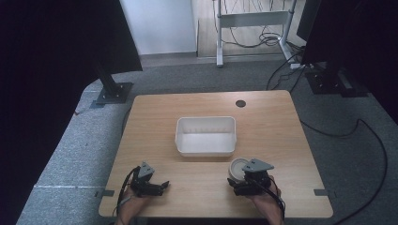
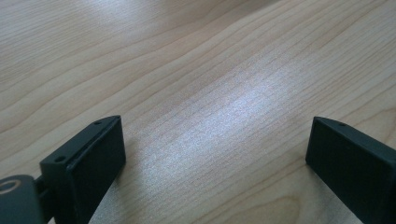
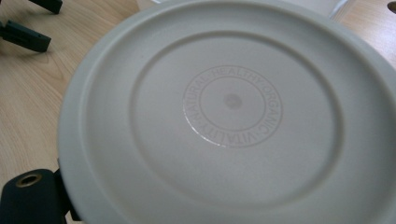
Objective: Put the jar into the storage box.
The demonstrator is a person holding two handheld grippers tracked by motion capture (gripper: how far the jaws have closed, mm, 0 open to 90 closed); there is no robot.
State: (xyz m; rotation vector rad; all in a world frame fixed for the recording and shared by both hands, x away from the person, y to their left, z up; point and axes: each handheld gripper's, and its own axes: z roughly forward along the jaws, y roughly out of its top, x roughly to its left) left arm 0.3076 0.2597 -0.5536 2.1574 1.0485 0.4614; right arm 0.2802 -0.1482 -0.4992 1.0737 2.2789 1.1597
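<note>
Two tongs: I have one in each hand, both low over the near edge of the counter [image 1: 281, 122].
Left tongs [image 1: 157, 186]: I see them spread wide in their own view [image 2: 215, 154], with bare wood between the two black jaws and nothing gripped.
Right tongs [image 1: 237, 180]: these sit at the near right of the counter, right up against a round grey lid [image 1: 238, 167]; I cannot tell from the pictures whether the jaws are closed on it or how far they are apart.
Lid: in the right gripper view the lid [image 3: 233, 116] faces the camera closely, with raised rings and lettering around its centre.
Tub: a white rectangular tub [image 1: 205, 147] stands mid-counter, just beyond the lid.
Hole: a dark cable hole [image 1: 241, 103] lies near the far edge.
</note>
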